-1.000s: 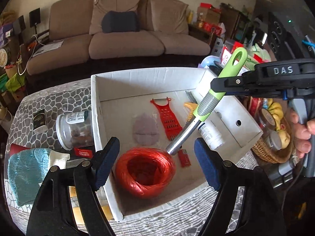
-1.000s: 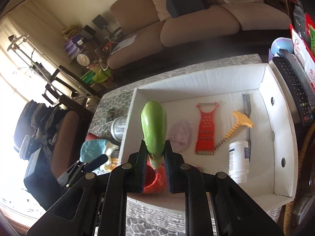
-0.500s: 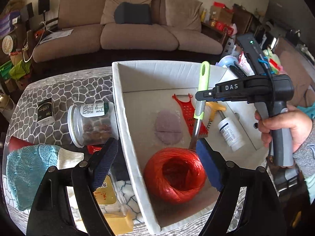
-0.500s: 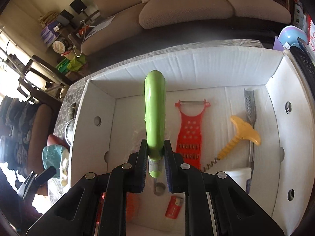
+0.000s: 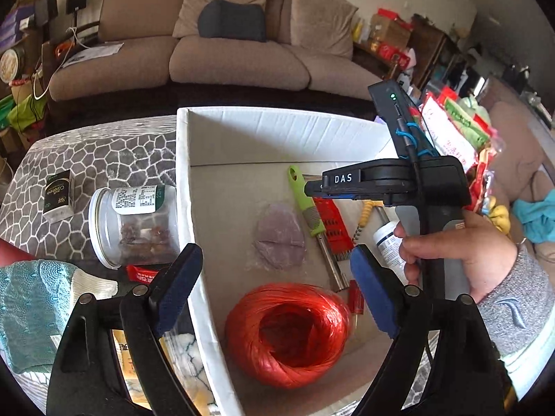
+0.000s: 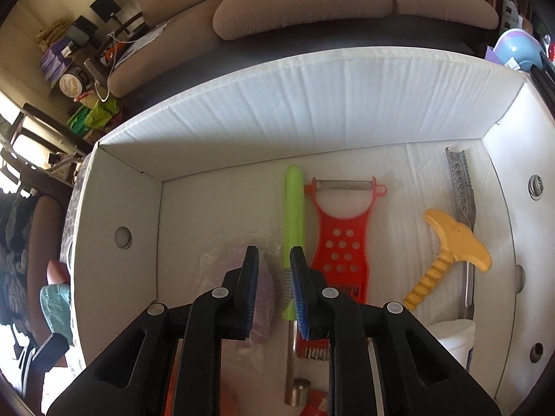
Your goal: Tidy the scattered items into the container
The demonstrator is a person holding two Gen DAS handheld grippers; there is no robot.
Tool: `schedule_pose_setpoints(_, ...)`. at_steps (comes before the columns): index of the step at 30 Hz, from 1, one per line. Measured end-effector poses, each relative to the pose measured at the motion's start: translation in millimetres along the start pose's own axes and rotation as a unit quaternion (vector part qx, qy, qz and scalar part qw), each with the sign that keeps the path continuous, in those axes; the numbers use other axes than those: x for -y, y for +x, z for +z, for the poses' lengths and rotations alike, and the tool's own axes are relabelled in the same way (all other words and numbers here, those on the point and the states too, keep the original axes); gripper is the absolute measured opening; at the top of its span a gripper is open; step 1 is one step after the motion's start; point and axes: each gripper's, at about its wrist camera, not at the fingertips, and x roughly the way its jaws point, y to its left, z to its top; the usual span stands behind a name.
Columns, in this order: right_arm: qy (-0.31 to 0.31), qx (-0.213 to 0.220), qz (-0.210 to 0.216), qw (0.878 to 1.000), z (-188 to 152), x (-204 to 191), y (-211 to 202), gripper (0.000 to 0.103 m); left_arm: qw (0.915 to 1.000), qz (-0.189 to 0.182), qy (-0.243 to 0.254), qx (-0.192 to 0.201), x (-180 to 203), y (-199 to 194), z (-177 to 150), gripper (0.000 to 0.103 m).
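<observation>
Beside the box [image 5: 184, 173] (left wrist view only) lies a jar [image 5: 133, 223].

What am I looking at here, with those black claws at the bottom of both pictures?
There is no robot. A person holds a hand tool with two jaws in each hand, and a camera on each tool looks along those jaws. One picture comes from the left gripper, the other from the right gripper. Both pairs of jaws are opening and grip nothing. Below them is a white box. It holds a green-handled tool, lying loose on the floor beneath the right jaws, a red peeler, a yellow corkscrew and a ball of red twine. A jar lies outside the box on the table.
</observation>
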Motion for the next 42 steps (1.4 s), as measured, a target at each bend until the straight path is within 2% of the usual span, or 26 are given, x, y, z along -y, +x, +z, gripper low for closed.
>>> schedule_pose_setpoints(4, -0.013, 0.012, 0.015, 1.000, -6, -3, -26, 0.030, 1.0000, 0.004, 0.000, -0.003, 10, -4, -3, 0.091)
schedule_pose_setpoints(6, -0.027, 0.021, 0.014, 0.999, -14, -5, -44, 0.042, 0.9999, 0.011, 0.002, -0.004, 15, -8, -5, 0.099)
schedule_pose_setpoints(9, -0.047, 0.039, 0.005, 0.998, -30, -8, -71, 0.080, 0.9997, 0.021, 0.007, -0.003, 25, -17, -10, 0.103)
schedule_pose_setpoints(10, -0.052, 0.041, 0.000, 0.998, -35, -9, -79, 0.084, 0.9996, 0.025, 0.009, -0.004, 29, -22, -12, 0.103)
schedule_pose_setpoints(13, -0.074, 0.047, -0.019, 0.996, -53, -11, -102, 0.084, 0.9990, 0.040, 0.020, 0.000, 42, -37, -18, 0.103)
schedule_pose_setpoints(21, -0.101, 0.054, -0.043, 0.992, -99, -18, -146, 0.089, 0.9987, 0.046, 0.022, 0.007, 66, -84, -32, 0.103)
schedule_pose_setpoints(25, -0.095, 0.059, -0.031, 0.993, -121, -20, -165, 0.090, 0.9983, 0.052, 0.024, 0.013, 75, -110, -41, 0.103)
schedule_pose_setpoints(32, -0.100, 0.073, -0.008, 0.992, -167, -34, -195, 0.102, 0.9978, 0.061, 0.010, 0.022, 67, -151, -65, 0.103)
schedule_pose_setpoints(38, -0.102, 0.079, 0.011, 0.992, -209, -47, -198, 0.102, 0.9969, 0.078, -0.002, 0.012, 53, -170, -96, 0.103)
schedule_pose_setpoints(42, -0.093, 0.066, 0.016, 0.993, -234, -49, -191, 0.103, 0.9964, 0.083, -0.018, 0.010, 41, -180, -119, 0.103)
